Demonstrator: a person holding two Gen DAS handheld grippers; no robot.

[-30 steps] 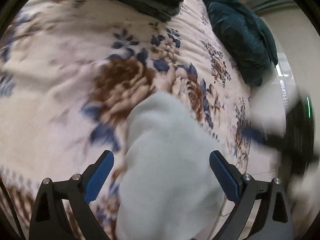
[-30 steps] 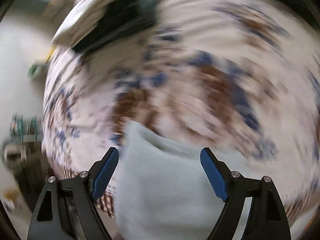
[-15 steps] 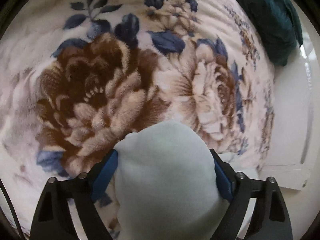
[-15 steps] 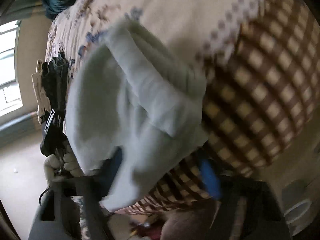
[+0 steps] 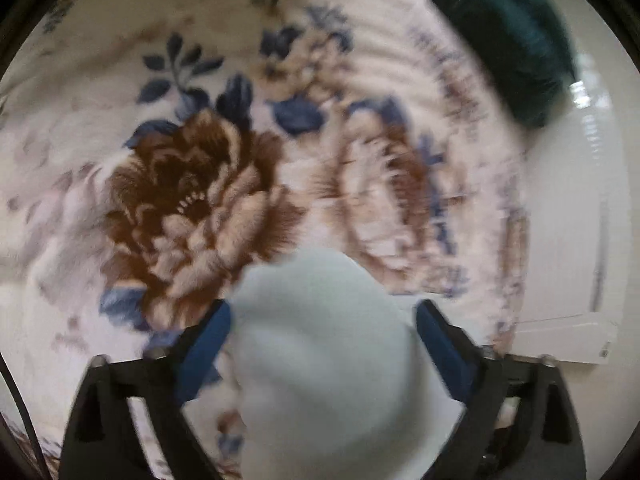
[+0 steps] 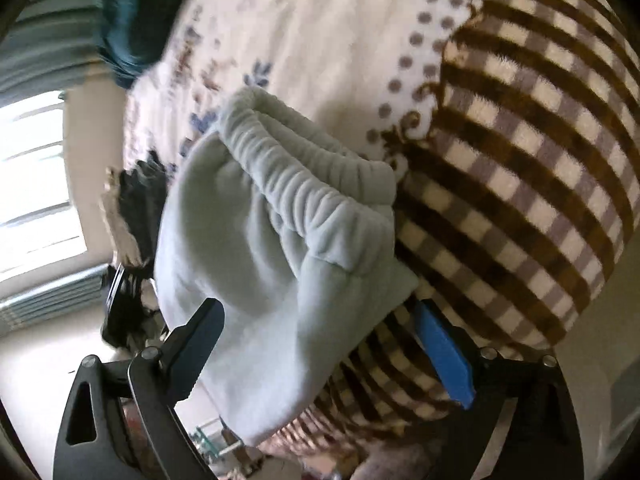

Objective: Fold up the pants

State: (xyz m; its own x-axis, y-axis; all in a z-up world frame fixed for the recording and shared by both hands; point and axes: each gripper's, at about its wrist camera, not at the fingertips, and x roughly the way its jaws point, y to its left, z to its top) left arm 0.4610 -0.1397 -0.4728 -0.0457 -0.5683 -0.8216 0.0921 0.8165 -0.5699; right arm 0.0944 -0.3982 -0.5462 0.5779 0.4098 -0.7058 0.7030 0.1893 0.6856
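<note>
At bed edge | pants (image 6: 256,248), pale blue, are bunching between both jaws, waistband toward 12 o'clock | left gripper (image 5: 320,364) and right gripper (image 6: 320,356) jaws are opening wide, apparently releasing cloth onto floral blanket (image 5: 180,184) for folding.

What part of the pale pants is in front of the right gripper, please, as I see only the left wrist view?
Observer: The gathered elastic waistband of the pants.
Operator: Is that gripper clamping it?
Observer: No, the right gripper is opening its fingers, with the fabric loose between them.
Operator: What lies under the waistband?
Observer: The blanket's brown checked border.
</note>
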